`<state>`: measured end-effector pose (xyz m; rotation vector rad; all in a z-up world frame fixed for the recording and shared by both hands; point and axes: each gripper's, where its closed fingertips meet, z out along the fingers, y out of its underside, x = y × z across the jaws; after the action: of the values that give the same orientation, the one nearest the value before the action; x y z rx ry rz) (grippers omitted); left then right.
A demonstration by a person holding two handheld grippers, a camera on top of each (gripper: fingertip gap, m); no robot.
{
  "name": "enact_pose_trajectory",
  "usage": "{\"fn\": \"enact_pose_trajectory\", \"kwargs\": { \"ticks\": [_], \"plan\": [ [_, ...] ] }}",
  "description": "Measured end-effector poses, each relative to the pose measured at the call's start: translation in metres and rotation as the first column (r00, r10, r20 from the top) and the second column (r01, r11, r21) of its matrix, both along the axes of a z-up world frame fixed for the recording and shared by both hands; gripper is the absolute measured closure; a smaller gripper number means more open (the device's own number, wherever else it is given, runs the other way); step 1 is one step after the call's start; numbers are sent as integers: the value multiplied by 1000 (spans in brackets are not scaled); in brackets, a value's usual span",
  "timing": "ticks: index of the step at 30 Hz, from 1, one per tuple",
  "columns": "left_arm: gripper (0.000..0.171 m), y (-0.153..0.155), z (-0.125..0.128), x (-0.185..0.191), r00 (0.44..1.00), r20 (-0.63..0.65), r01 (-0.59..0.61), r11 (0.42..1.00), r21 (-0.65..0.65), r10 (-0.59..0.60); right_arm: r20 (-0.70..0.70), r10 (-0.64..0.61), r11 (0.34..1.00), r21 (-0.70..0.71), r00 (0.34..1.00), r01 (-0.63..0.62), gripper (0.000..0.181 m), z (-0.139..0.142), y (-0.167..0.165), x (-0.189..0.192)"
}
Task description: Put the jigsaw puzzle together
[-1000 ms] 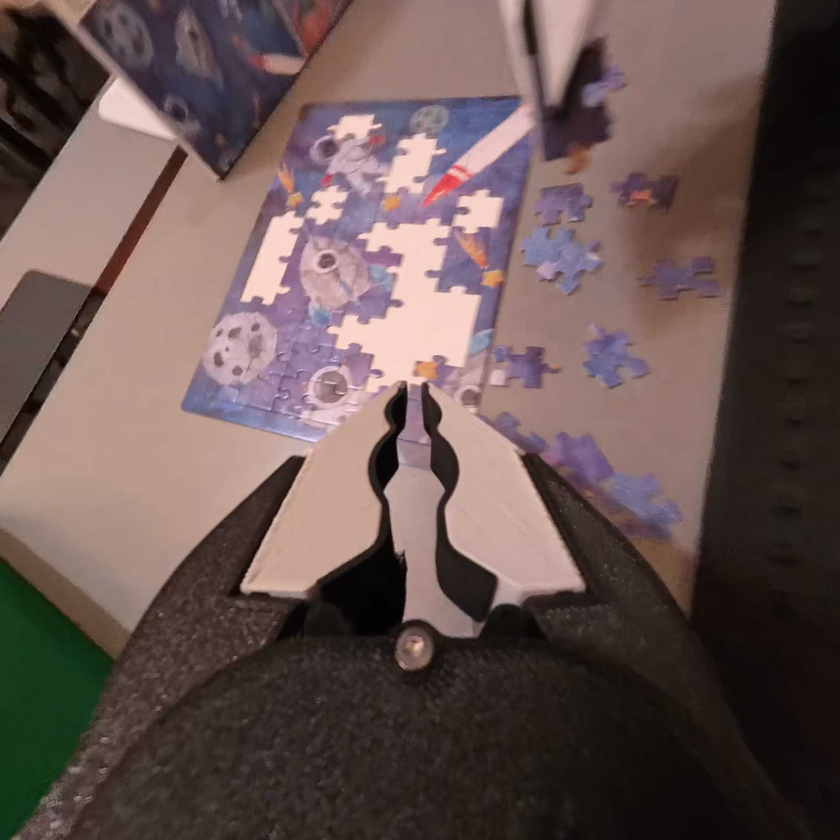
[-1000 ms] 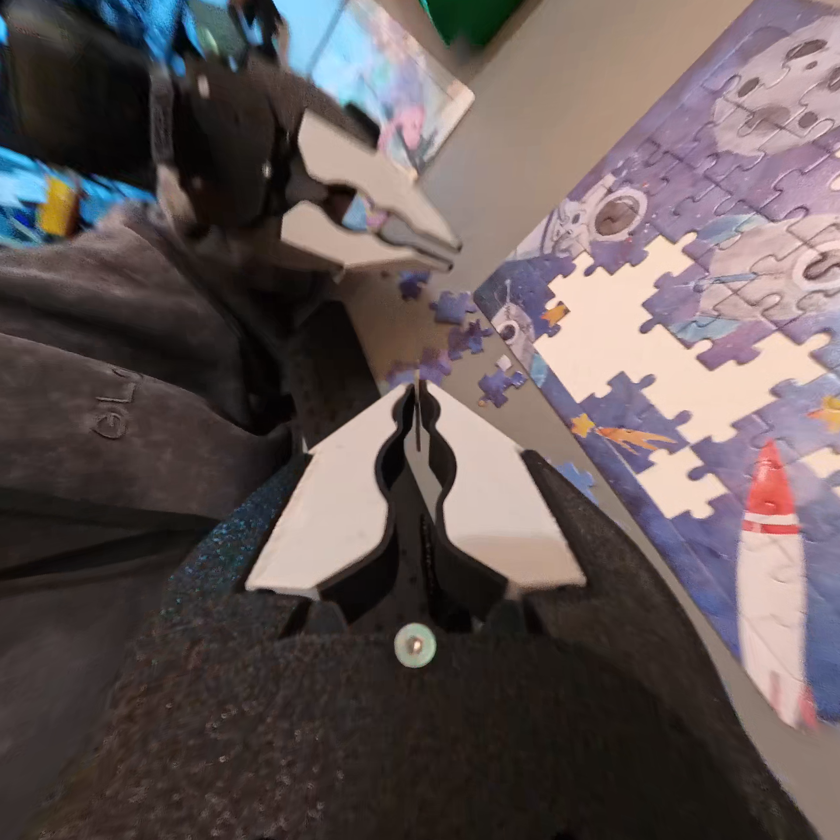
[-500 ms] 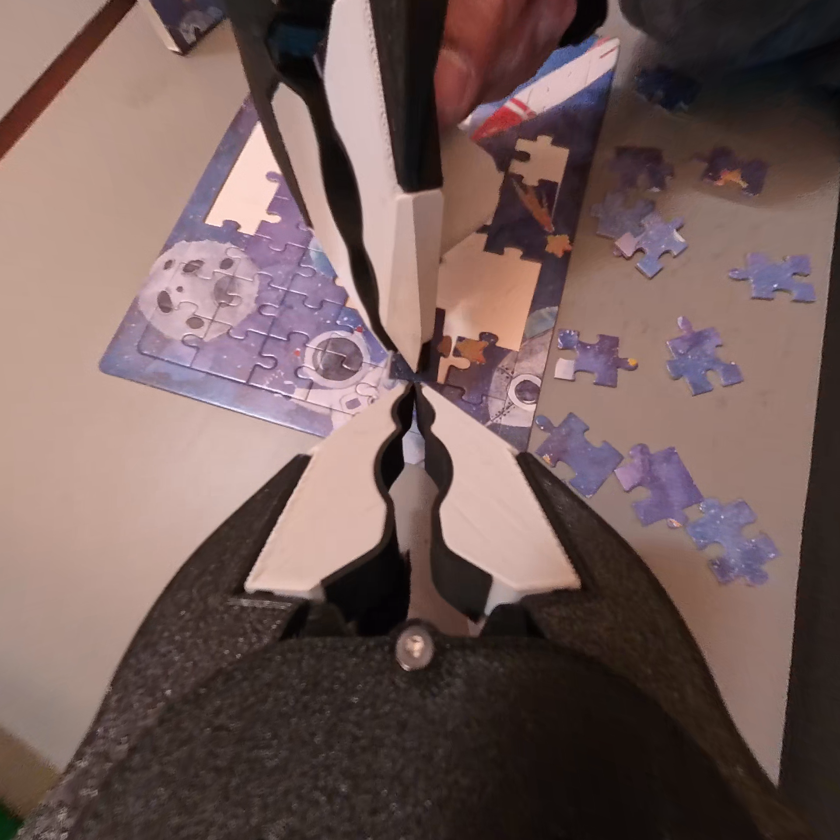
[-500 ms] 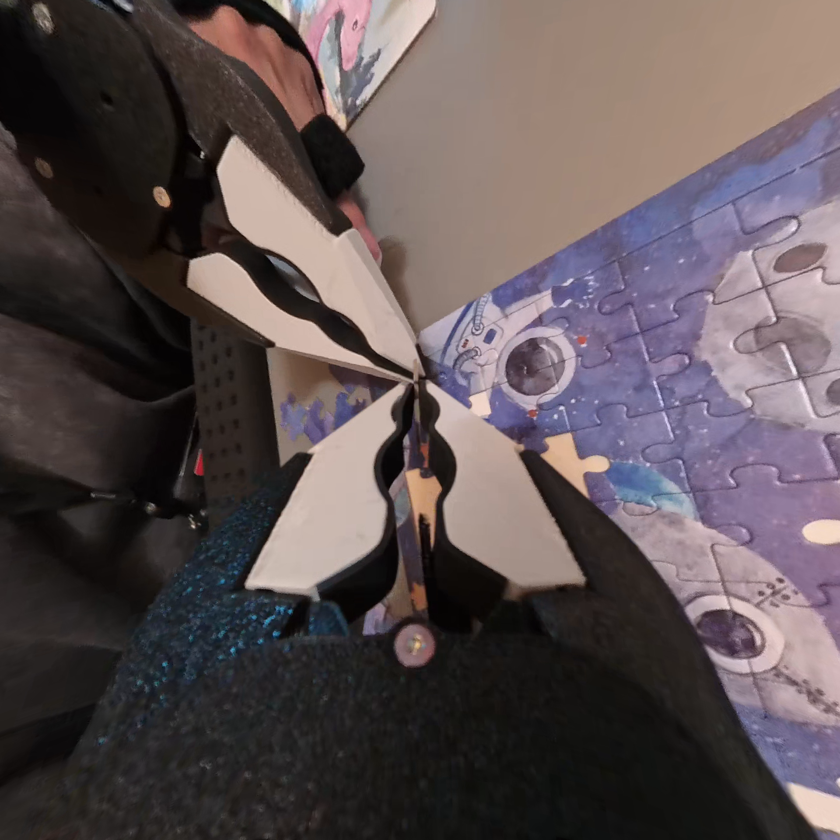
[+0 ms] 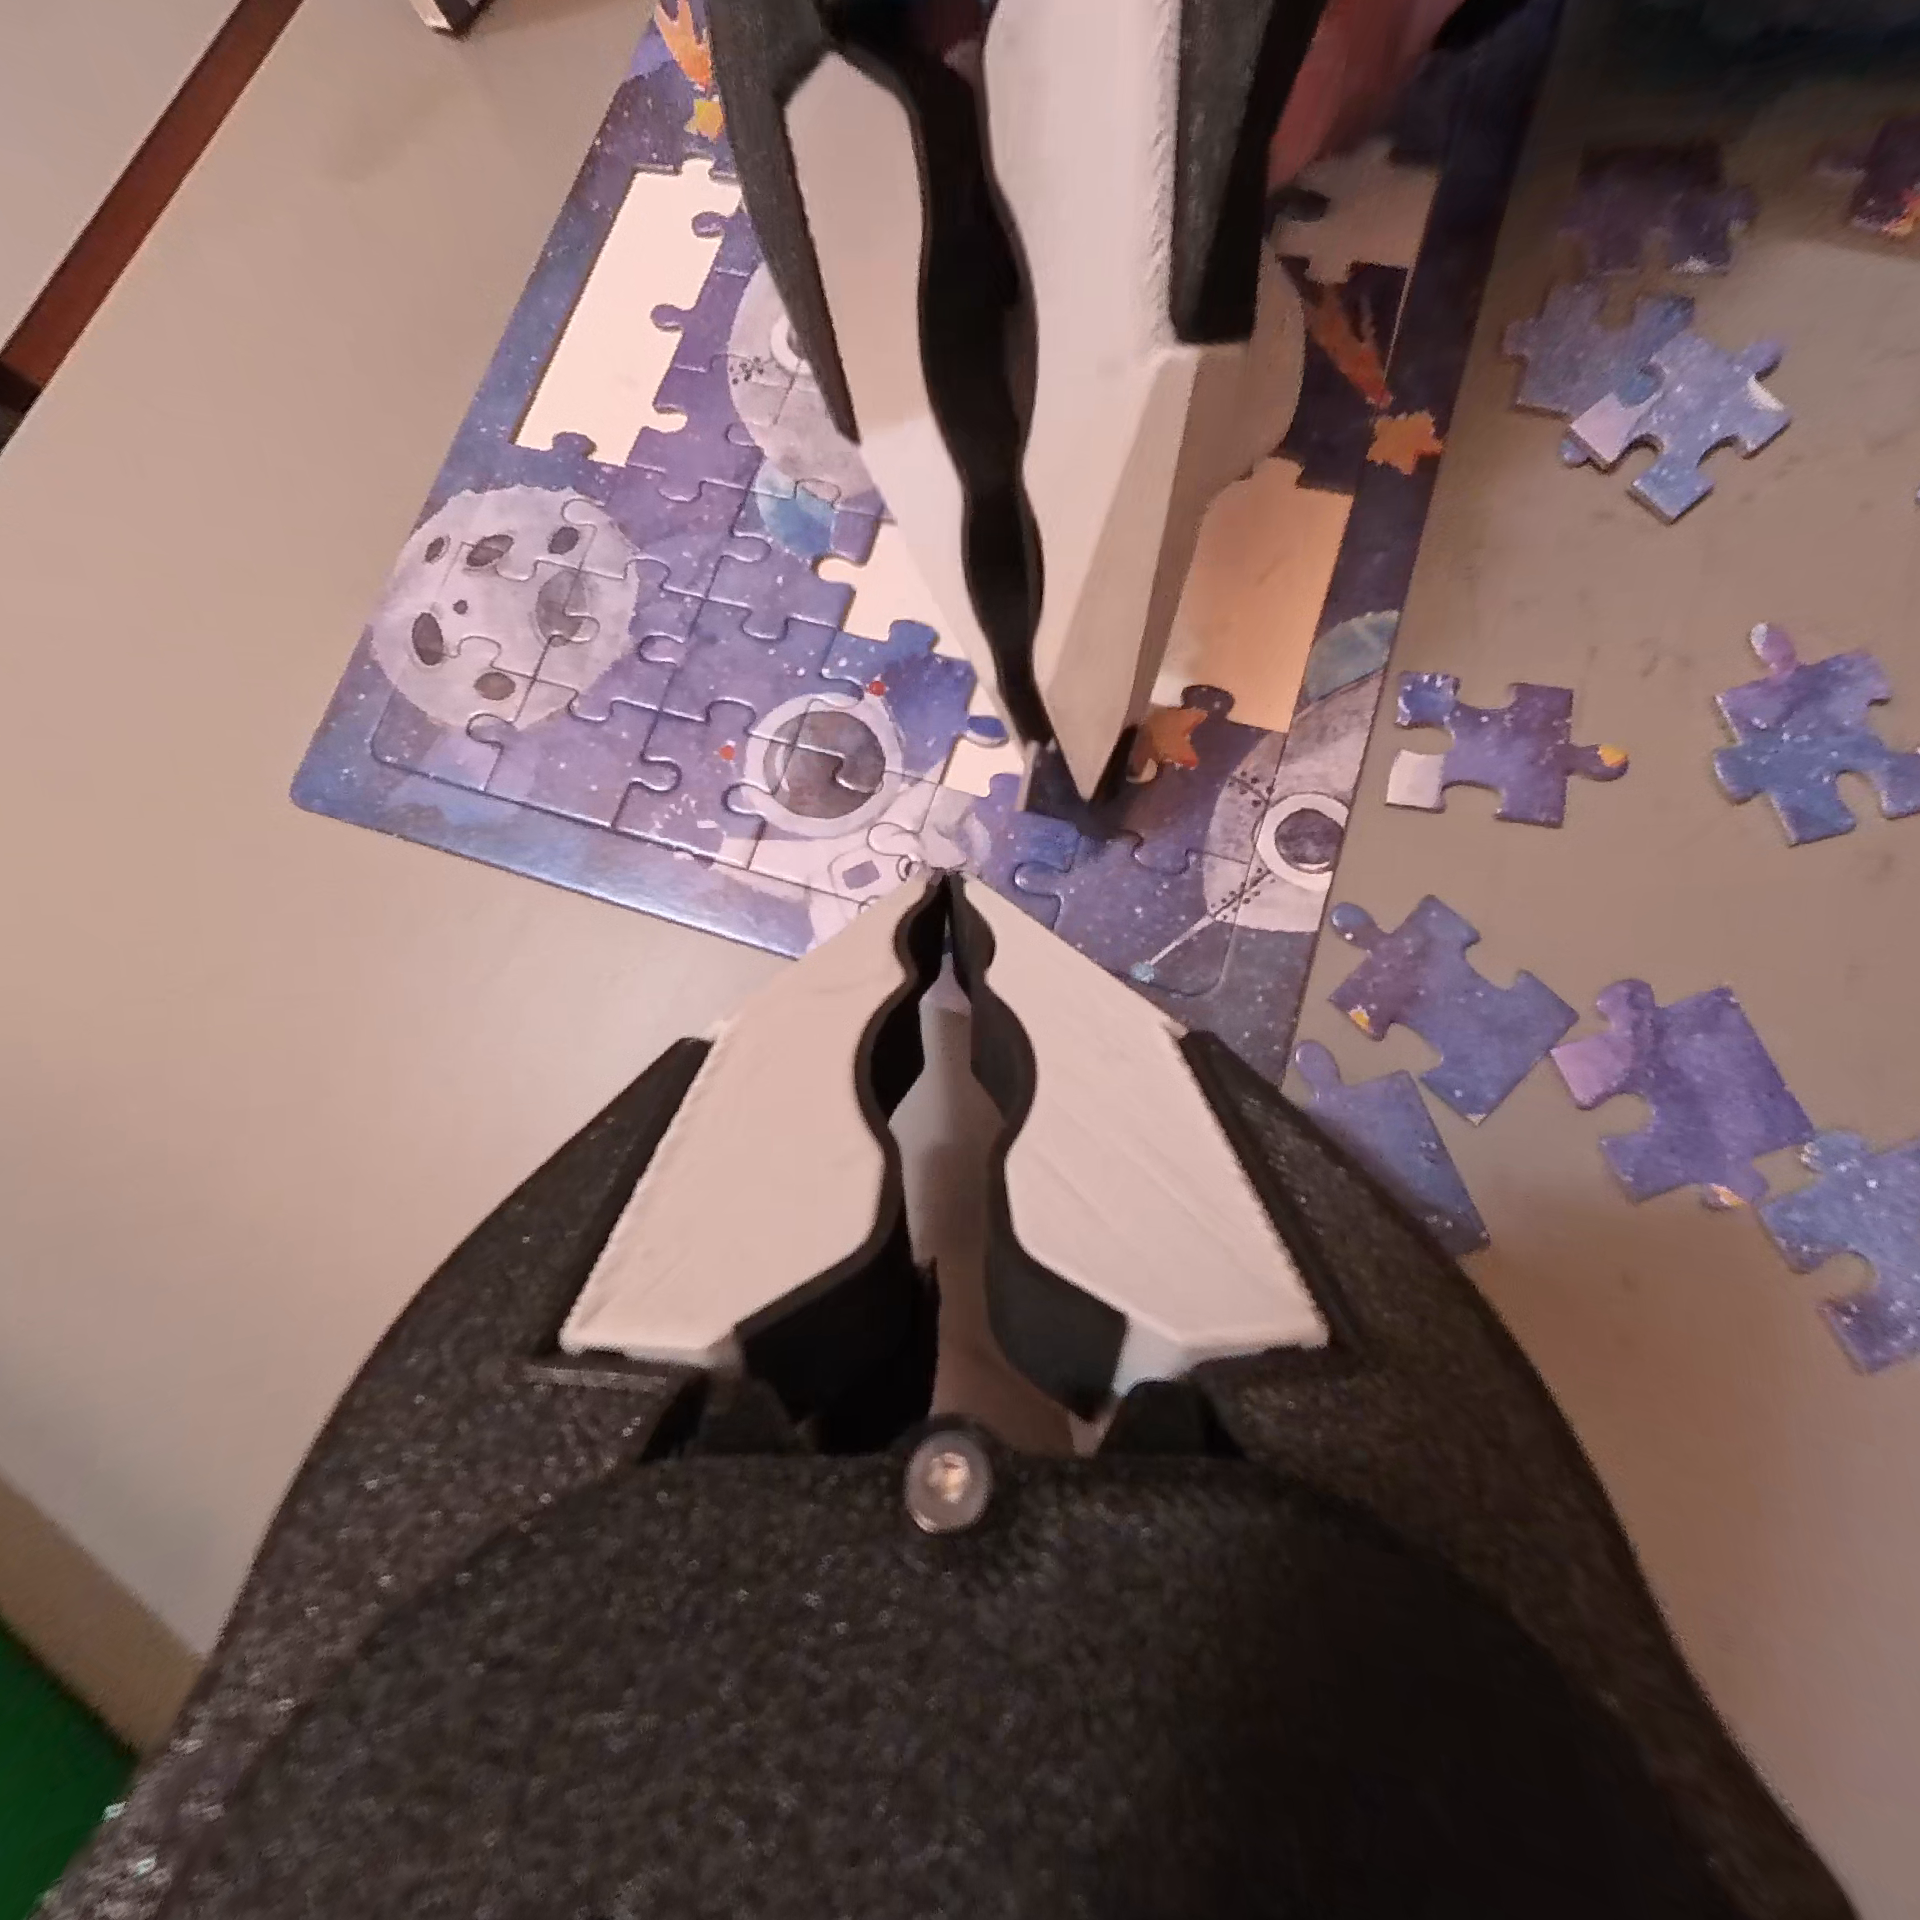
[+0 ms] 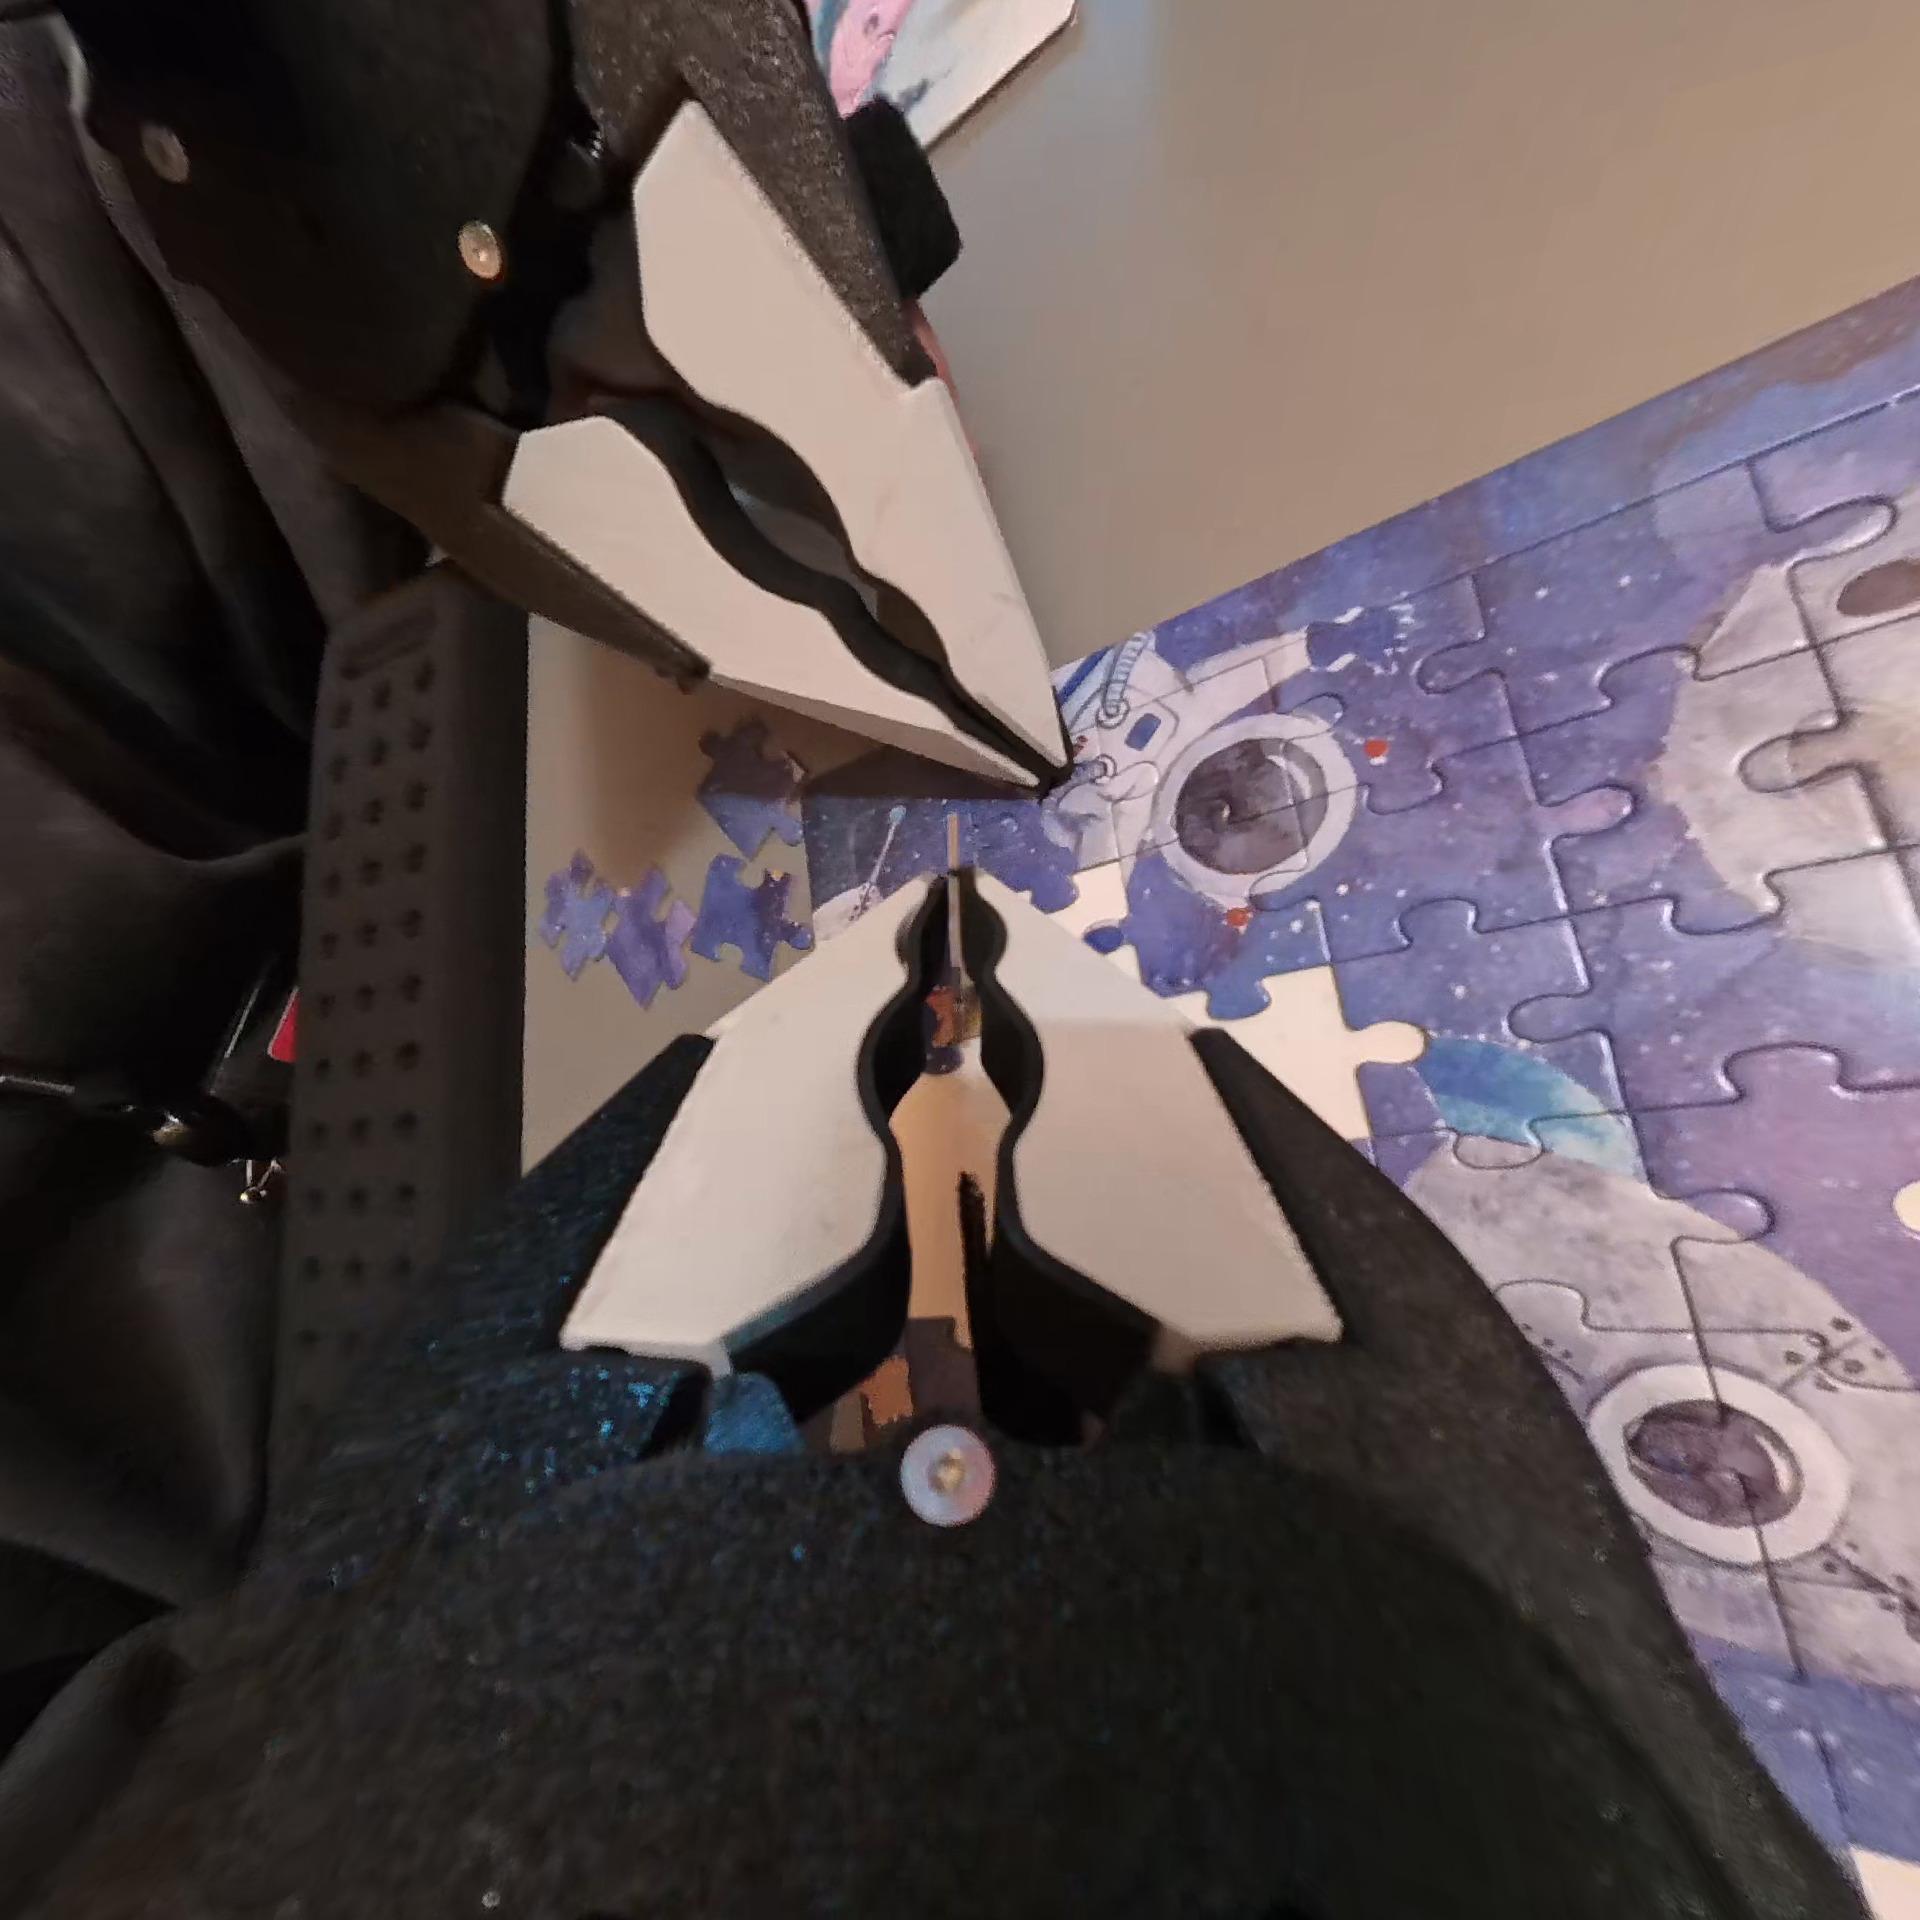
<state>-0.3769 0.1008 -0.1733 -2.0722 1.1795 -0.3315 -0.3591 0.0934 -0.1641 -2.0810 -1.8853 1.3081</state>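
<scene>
The space jigsaw puzzle (image 5: 623, 665) lies flat on the beige table (image 5: 208, 935), partly filled, with white gaps in it. It also shows in the right wrist view (image 6: 1558, 831). My left gripper (image 5: 948, 883) is shut and empty, with its tips on the puzzle beside the lower astronaut. It shows from the front in the right wrist view (image 6: 1049, 774). My right gripper (image 6: 951, 883) is shut on a puzzle piece (image 6: 952, 847) seen edge-on, and comes down from above in the left wrist view (image 5: 1070, 769) at a gap by the near edge. Loose pieces (image 5: 1496, 748) lie right of the puzzle.
More loose pieces (image 5: 1683, 1101) lie near the table's right side and show in the right wrist view (image 6: 665, 925). A black perforated bar (image 6: 395, 935) runs along that side. A person's dark sleeve (image 6: 156, 727) is behind it. Green floor (image 5: 42, 1766) lies past the near table edge.
Both grippers have come down onto the puzzle's near edge. The right gripper carried its piece from the upper right to the gap by the astronaut. The left tips now touch the puzzle.
</scene>
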Motion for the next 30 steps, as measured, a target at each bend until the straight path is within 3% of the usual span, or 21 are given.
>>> {"fn": "enact_pose_trajectory", "kwargs": {
  "ticks": [6, 12, 18, 21, 24, 25, 27, 30],
  "plan": [
    [171, 1, 5, 0, 1000, -14, -17, 999, 38, 17, -26, -71, 992, -106, 997, 68, 179, 11, 4, -3],
    [155, -20, 26, 18, 974, 226, 53, 993, -107, -28, -155, -148, 962, -253, 977, 105, 180, 44, 7, -13],
    [157, -27, 59, 25, 838, 544, 152, 940, -306, 41, -179, -88, 964, -264, 980, 39, 180, 53, -4, -8],
    [170, -26, 59, 25, 813, 578, 163, 927, -339, 69, -200, -79, 957, -291, 977, 17, 178, 57, -8, -7],
    [170, -25, 60, 25, 813, 577, 150, 934, -325, 70, -212, -85, 957, -288, 974, 21, 177, 58, -7, -8],
    [170, -23, 63, 24, 803, 591, 146, 936, -319, 76, -226, -104, 955, -295, 968, 34, 168, 61, -3, -9],
    [170, -21, 74, 21, 762, 641, 155, 934, -322, 95, -249, -130, 948, -315, 960, 46, 157, 69, 4, -6],
    [171, -17, 88, 16, 694, 710, 172, 929, -329, 123, -274, -127, 959, -281, 953, 48, 162, 73, 10, 1]
  ]
}}
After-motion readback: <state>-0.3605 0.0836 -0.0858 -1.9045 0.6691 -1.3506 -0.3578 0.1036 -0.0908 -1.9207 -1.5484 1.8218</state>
